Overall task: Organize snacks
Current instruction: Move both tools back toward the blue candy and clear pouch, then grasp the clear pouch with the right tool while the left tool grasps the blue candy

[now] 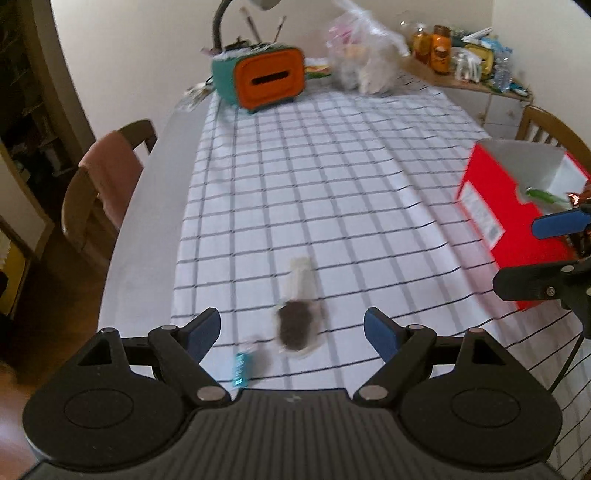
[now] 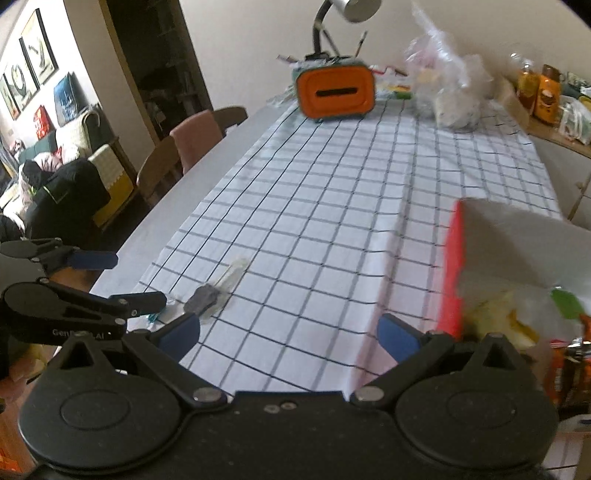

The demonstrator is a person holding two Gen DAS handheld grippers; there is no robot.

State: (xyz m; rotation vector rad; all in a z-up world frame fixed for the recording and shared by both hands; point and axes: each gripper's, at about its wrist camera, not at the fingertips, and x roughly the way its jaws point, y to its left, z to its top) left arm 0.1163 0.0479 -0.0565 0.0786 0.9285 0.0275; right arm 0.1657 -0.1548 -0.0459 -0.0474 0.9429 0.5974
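A clear snack packet with dark contents (image 1: 297, 325) lies on the checked tablecloth (image 1: 314, 184), just ahead of my open, empty left gripper (image 1: 291, 332). A small teal wrapped candy (image 1: 241, 369) lies near its left finger. The packet (image 2: 207, 295) and the candy (image 2: 153, 317) also show in the right wrist view. A red box (image 1: 509, 218) with a white inside stands at the right and holds snacks. My right gripper (image 2: 290, 336) is open and empty beside the box (image 2: 452, 280), whose yellow and green snacks (image 2: 509, 321) show inside. The left gripper (image 2: 125, 280) appears there too, and the right gripper (image 1: 532, 254) in the left wrist view.
An orange and teal tissue box (image 1: 266, 77) and a lamp (image 1: 221, 26) stand at the table's far end, next to a clear plastic bag (image 1: 362, 59). Wooden chairs (image 1: 107, 184) stand at the left, another chair (image 1: 554, 133) at the right. A cluttered side counter (image 1: 469, 55) is at the back right.
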